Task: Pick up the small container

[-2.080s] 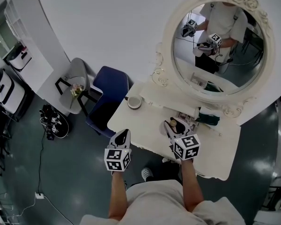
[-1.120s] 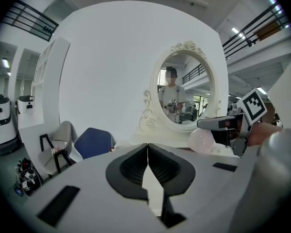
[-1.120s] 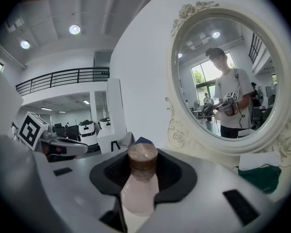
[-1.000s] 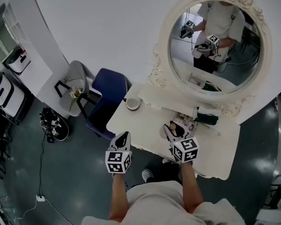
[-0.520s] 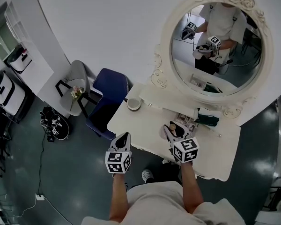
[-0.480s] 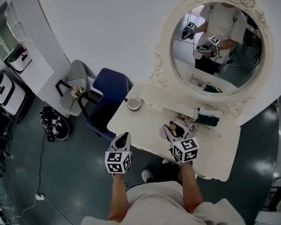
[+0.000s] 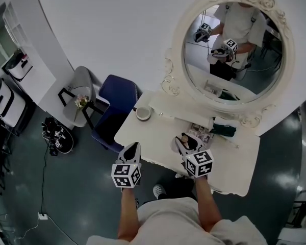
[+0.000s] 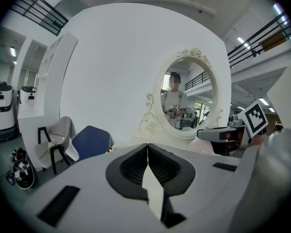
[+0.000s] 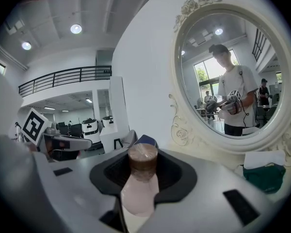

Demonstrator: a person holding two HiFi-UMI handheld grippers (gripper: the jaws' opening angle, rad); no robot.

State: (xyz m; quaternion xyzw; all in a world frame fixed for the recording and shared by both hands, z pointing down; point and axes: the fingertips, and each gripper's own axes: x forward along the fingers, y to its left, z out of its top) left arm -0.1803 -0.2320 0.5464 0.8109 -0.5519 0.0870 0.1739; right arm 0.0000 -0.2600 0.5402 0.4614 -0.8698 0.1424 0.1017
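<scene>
The small container is a pale pink bottle with a brown cap. My right gripper is shut on its body, with the cap sticking out past the fingertips. In the head view that gripper holds the container over the front of the white dressing table. My left gripper hangs at the table's front edge, left of the right one. Its jaws are shut with nothing between them.
A large oval mirror in an ornate white frame stands at the table's back. A small bowl sits at the table's left end and a dark green pouch lies by the mirror's base. A blue chair and a grey chair stand to the left.
Both grippers have stayed almost in place, drifting slightly left in the head view together with the whole scene. The container remains in the right gripper.
</scene>
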